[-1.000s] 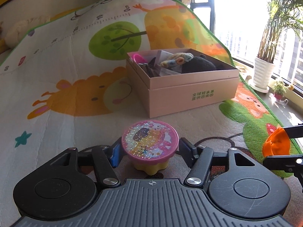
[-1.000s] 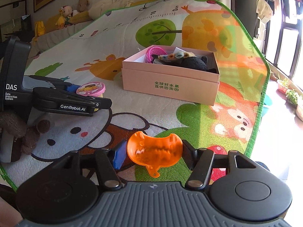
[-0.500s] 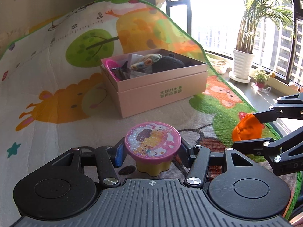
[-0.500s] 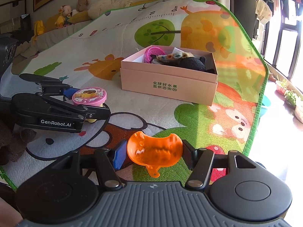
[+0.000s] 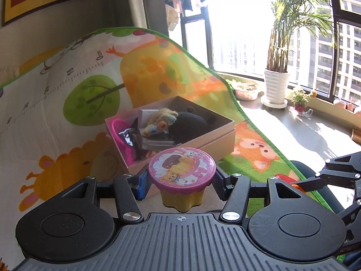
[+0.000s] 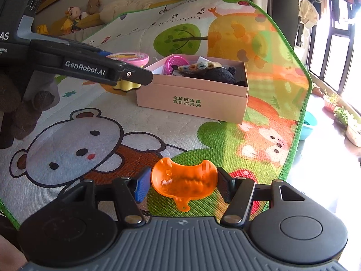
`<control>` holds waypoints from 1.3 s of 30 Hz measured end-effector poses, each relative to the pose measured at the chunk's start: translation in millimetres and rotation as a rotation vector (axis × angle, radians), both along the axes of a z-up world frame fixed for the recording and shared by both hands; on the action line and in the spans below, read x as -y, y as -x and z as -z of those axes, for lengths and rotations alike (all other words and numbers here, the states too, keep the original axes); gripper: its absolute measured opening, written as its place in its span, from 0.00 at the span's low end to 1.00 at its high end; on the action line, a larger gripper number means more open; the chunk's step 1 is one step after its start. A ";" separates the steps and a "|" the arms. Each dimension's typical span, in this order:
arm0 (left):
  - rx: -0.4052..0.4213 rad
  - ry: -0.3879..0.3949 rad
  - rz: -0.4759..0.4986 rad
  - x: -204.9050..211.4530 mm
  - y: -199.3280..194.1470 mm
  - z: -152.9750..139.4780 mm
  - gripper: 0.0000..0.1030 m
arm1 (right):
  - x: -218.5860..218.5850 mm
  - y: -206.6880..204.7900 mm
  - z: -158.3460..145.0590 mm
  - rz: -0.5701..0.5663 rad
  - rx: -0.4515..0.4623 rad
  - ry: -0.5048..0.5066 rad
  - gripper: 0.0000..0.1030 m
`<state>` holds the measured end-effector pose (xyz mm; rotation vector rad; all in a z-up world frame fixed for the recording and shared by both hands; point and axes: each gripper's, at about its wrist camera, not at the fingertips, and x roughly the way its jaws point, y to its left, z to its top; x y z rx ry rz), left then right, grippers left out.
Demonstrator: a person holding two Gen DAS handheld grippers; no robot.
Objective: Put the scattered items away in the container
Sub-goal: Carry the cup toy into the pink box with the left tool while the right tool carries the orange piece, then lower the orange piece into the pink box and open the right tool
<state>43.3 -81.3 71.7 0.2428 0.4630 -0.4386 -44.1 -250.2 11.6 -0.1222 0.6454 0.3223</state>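
My left gripper (image 5: 180,180) is shut on a small yellow toy cup with a pink glittery picture lid (image 5: 181,171), held off the mat just short of the pink cardboard box (image 5: 207,140). In the right wrist view the same cup (image 6: 128,58) hangs in the left gripper's fingers (image 6: 126,74) beside the box's (image 6: 191,99) left end. The box holds a pink plastic piece (image 6: 174,62), a black plush toy and a small multicoloured plush. My right gripper (image 6: 183,180) is shut on an orange plastic toy piece (image 6: 183,178), low over the mat.
A colourful cartoon play mat (image 6: 74,149) covers the floor, its green edge (image 6: 295,135) to the right. Beyond that edge are a teal bowl (image 6: 308,124), potted plants (image 5: 276,85) and a window sill. Plush toys (image 6: 90,6) line the far wall.
My left gripper closed on the pink-lidded cup, lifted it off the mat and carried it toward the box's left end. The right gripper with the orange piece stayed still.
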 end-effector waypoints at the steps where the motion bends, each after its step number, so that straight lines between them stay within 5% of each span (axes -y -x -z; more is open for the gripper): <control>1: 0.020 0.003 -0.013 0.3 -9.3 -5.5 0.59 | 0.4 -0.7 0.0 0.002 -0.001 0.000 0.59; 5: 0.094 0.045 -0.061 2.9 -53.6 -23.8 0.59 | 0.9 -4.6 2.0 0.014 -0.010 0.003 0.59; 7: 0.094 0.061 -0.060 5.1 -75.0 -25.4 0.82 | 2.1 -7.2 3.5 0.025 -0.017 0.007 0.59; 9: 0.094 0.081 -0.062 4.0 -84.4 -23.1 0.90 | 4.6 -8.6 3.8 0.041 -0.020 0.010 0.59; 20: 0.014 0.178 -0.115 -47.4 -27.8 42.0 0.97 | 17.6 -61.0 -34.6 0.057 -0.001 -0.038 0.59; 27: 0.013 0.370 -0.132 -71.5 -26.2 59.2 0.99 | -28.6 -138.8 -77.7 0.005 0.155 0.083 0.59; 32: -0.035 0.465 -0.153 -87.7 -32.9 62.1 1.00 | -78.7 -196.0 -80.2 -0.075 0.228 0.161 0.59; 39: -0.031 0.457 -0.140 -87.6 -30.0 62.1 1.00 | -108.0 -238.0 -68.9 -0.129 0.244 0.193 0.67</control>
